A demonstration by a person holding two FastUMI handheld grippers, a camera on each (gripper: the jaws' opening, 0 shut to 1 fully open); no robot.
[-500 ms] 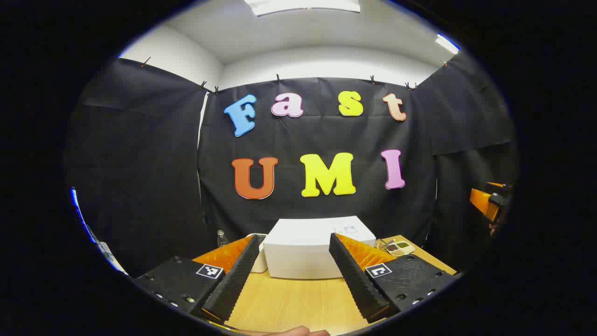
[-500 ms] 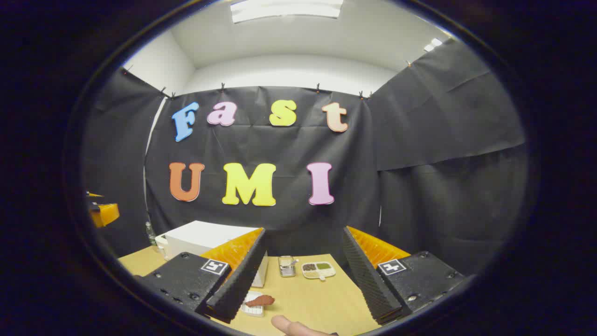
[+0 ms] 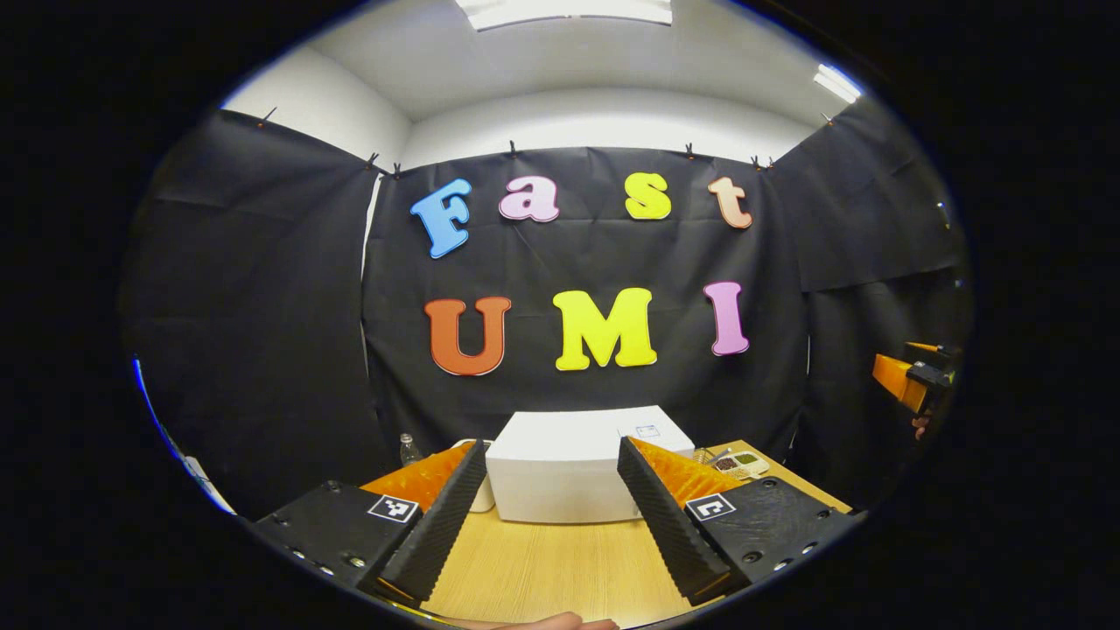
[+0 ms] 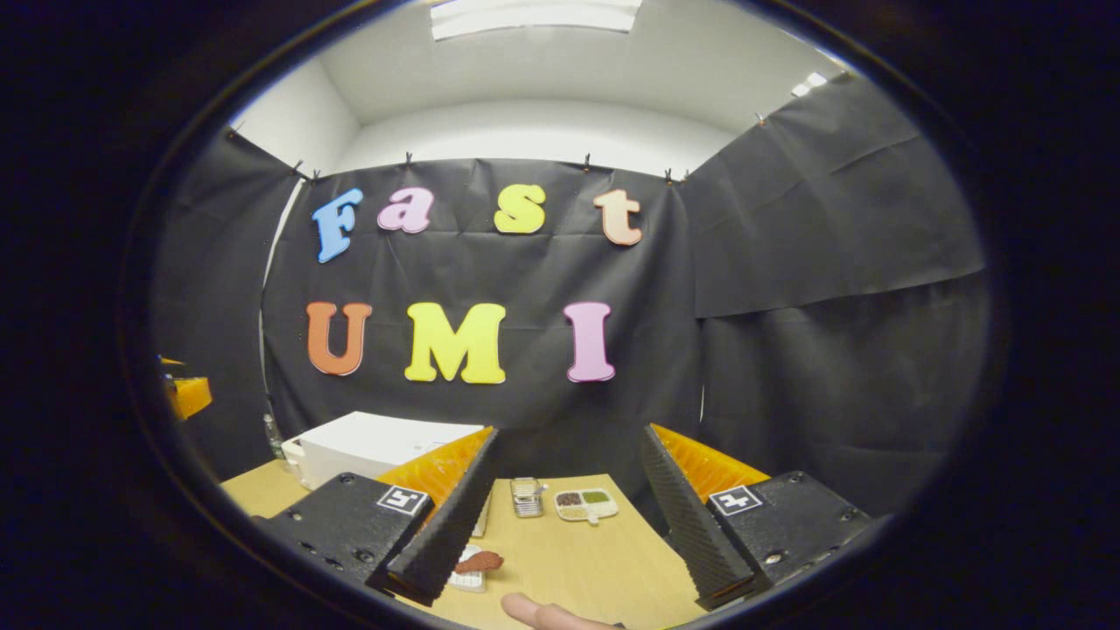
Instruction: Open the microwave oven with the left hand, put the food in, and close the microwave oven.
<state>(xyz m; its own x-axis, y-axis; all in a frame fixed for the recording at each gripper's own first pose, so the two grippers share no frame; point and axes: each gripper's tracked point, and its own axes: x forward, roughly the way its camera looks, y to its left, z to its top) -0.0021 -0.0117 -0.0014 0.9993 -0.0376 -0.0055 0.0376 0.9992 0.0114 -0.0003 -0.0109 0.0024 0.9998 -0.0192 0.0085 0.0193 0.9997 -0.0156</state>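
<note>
The white microwave oven (image 3: 573, 468) stands at the back of the wooden table (image 3: 542, 564), its door closed; it also sits at the left (image 4: 376, 442) in the right gripper view. My left gripper (image 3: 547, 516) hovers open in front of it, well short of it, nothing between its fingers. A reddish-brown piece of food (image 4: 479, 562) lies on a small white plate (image 4: 462, 579) near the table's front. My right gripper (image 4: 569, 525) is open above the table, just right of that plate. The other gripper (image 3: 906, 381) shows at the far right in the left gripper view.
A divided white dish with dark and green fillings (image 4: 584, 503) and a small metal rack (image 4: 527, 495) stand at the back right of the table. A clear bottle (image 3: 407, 448) and a white container (image 3: 481, 492) sit left of the microwave. A fingertip (image 4: 534, 610) shows at the bottom edge.
Both views have shifted slightly; the microwave and table items sit a little higher and to the left in frame. Both grippers remain open.
</note>
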